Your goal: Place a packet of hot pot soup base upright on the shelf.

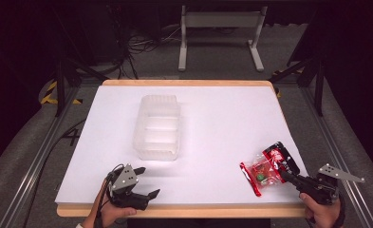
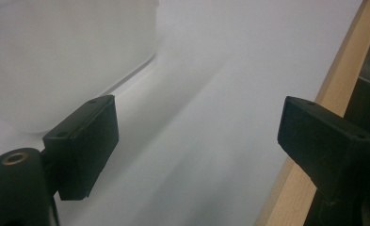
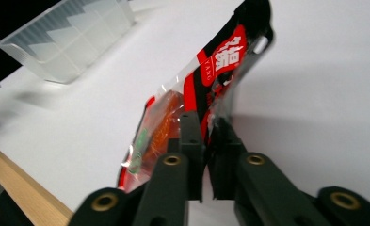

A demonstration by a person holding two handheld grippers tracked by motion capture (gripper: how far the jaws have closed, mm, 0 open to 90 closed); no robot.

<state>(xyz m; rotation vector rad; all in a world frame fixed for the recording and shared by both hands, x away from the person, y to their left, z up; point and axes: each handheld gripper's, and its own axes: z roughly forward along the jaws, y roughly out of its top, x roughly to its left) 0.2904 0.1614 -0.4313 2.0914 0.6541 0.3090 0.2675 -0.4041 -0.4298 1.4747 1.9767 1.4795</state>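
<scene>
Pinching snack packet [image 3: 206, 89], right claw [image 3: 206, 129] (level)

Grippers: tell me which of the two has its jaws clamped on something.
The right gripper: its jaws are shut on the red snack packet at the table's right. The left gripper stands wide open over bare white table, near the clear plastic container.

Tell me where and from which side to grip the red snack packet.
Grip the snack packet by its thin, flat near-right edge, coming from the table's near-right side, where the right gripper is already pinched; the bulging clear middle looks harder to clamp.
</scene>
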